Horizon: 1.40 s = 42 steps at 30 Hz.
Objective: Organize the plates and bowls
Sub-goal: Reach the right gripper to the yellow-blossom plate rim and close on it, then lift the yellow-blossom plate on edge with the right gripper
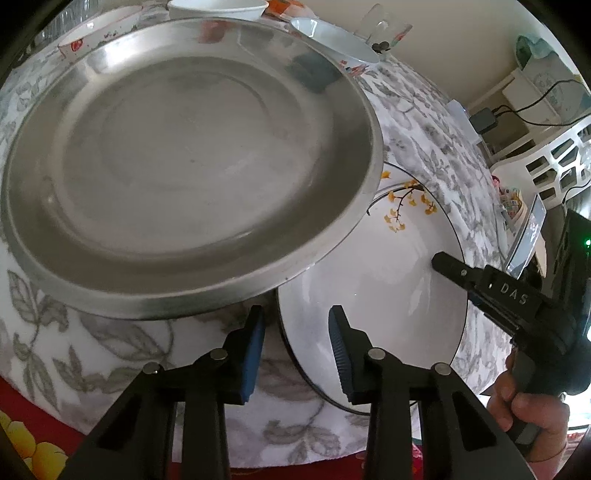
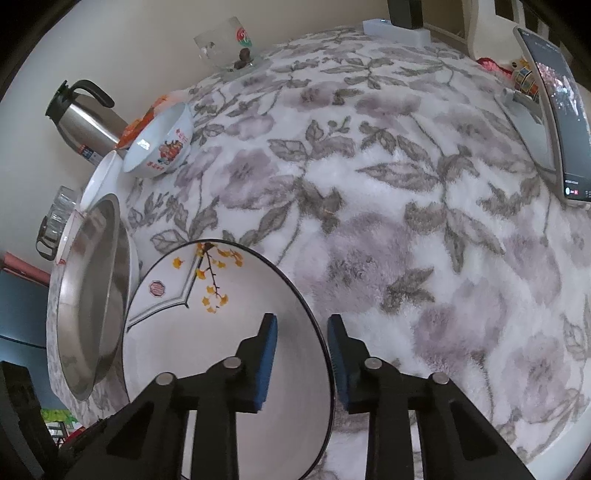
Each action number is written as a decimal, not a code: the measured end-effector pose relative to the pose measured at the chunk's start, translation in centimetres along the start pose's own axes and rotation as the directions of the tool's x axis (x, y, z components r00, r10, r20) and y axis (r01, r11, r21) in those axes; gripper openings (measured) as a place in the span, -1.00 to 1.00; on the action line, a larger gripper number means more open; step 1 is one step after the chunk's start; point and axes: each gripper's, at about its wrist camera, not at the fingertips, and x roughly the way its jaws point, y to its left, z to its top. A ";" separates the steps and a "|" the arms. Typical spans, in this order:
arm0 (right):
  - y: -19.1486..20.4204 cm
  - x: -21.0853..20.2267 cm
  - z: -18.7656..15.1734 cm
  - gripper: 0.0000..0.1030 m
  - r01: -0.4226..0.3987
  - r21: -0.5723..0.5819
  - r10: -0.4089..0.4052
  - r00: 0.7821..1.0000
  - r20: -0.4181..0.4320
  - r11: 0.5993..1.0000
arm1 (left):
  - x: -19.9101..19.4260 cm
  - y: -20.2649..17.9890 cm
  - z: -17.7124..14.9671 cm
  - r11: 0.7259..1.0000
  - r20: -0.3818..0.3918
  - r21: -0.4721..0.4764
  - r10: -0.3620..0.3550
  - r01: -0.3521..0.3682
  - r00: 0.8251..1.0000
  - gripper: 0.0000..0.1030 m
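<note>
A large steel plate (image 1: 184,166) lies on the floral cloth, and its edge overlaps a white plate (image 1: 388,280) painted with yellow blossoms. My left gripper (image 1: 297,350) points down at the white plate's near-left rim; the rim runs between its blue pads with a gap showing, so it is open. My right gripper (image 2: 303,354) straddles the same white plate (image 2: 207,332) at its right rim, one pad over the inside and one just outside, with space left, open. A finger (image 1: 454,267) of the right gripper shows over the plate's far-right side. The steel plate (image 2: 92,295) sits left of it.
Past the steel plate stand white bowls (image 1: 218,7), one with a red print (image 2: 162,144), a glass mug (image 2: 225,44), a steel thermos (image 2: 85,118) and stacked glasses (image 2: 59,214). A phone on a stand (image 2: 554,110) is at the far right. A person's hand (image 1: 524,406) holds the right gripper.
</note>
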 end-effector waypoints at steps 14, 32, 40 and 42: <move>-0.8 -0.9 0.2 -0.62 -0.014 0.022 0.014 0.999 0.032 1.000 | -0.1 -0.8 -0.2 0.997 0.028 0.062 0.039 -0.040 0.999 -0.65; -2.7 -1.1 0.0 -0.64 -0.073 0.087 0.069 0.996 0.053 0.994 | 0.3 -1.0 0.1 0.997 0.022 0.074 -0.008 0.007 1.000 -0.67; -3.1 -0.8 -0.1 -0.62 -0.104 0.108 0.098 0.994 0.058 0.989 | 0.4 -1.1 0.5 0.997 0.054 0.079 -0.003 -0.001 0.999 -0.69; -3.1 -0.9 -0.1 -0.63 -0.115 0.114 0.109 0.992 0.058 0.987 | 0.5 -1.1 0.6 0.997 0.053 0.073 -0.008 0.004 0.999 -0.69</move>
